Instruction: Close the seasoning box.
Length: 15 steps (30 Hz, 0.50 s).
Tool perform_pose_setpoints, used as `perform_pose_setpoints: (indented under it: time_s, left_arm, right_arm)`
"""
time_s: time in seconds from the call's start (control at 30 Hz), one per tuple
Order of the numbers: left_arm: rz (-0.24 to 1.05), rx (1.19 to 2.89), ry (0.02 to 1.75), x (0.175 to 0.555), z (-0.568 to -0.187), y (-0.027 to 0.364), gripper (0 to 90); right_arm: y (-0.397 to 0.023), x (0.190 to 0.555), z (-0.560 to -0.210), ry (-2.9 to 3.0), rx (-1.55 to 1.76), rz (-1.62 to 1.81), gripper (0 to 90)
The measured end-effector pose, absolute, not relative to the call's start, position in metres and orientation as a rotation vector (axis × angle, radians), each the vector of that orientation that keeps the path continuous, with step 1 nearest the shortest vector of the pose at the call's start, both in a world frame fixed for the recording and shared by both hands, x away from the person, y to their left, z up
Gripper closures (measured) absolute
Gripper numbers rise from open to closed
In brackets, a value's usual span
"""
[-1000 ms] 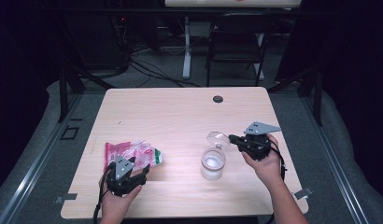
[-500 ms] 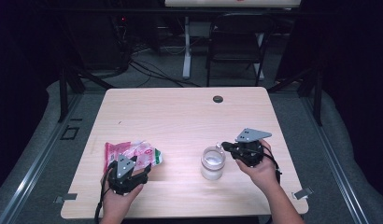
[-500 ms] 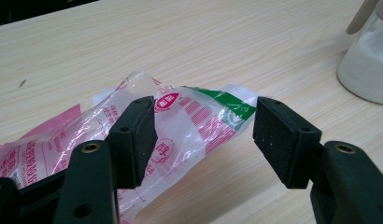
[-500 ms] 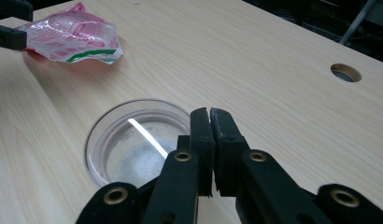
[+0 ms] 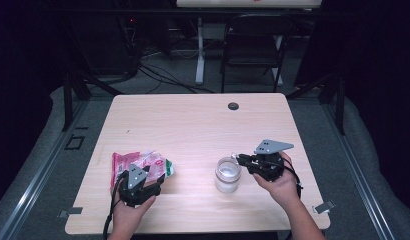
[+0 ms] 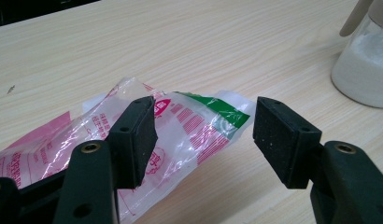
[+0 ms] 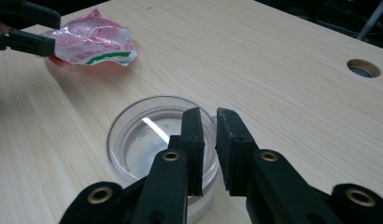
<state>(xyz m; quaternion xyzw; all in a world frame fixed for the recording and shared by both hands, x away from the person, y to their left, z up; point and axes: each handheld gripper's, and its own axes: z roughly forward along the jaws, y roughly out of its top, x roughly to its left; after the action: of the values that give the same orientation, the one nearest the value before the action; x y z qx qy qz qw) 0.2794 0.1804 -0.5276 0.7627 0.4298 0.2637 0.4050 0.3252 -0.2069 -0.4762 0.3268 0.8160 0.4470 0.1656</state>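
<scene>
Dark floor with cables, a folding chair [image 5: 257, 42] and stand legs lies beyond a pale wooden bench [image 5: 193, 125], whose far edge carries a small round cable hole [image 5: 233, 106]. On the near left of the bench lies a crumpled pink, white and green plastic packet [image 5: 143, 164], flat on the wood, its long axis running roughly left to right in the high view, with the green-striped end pointing toward the jar [image 5: 227, 174]. That clear jar stands upright on the near right, well apart from the packet, with white powder in its lower part as seen from the left gripper view and its mouth facing up. The left hand-held gripper [image 6: 206, 135] hovers low over the packet's near end with its jaws wide apart, the film between them but no pad pressing on it. The right hand-held gripper [image 7: 209, 140] sits at the jar's rim; its jaws have just been opening and now stand a narrow gap apart, with no lid or other thing visibly between them. The step in hand looks like letting go at the jar's mouth. Next, the left jaws would probably need to close on the packet to lift it.
</scene>
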Motion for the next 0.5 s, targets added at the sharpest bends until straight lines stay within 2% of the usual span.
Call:
perform_pose_setpoints:
  time_s: [0.17,0.5]
  left_arm:
    - [0.663,1.923,1.084,0.281,-0.528,0.180,38.9]
    - [0.660,1.906,1.099,0.282,-0.526,0.182,38.9]
  right_arm:
    - [-0.206,0.322,-0.473,2.334,0.915,1.284,76.1]
    - [-0.194,0.320,-0.468,2.362,0.904,1.255,58.4]
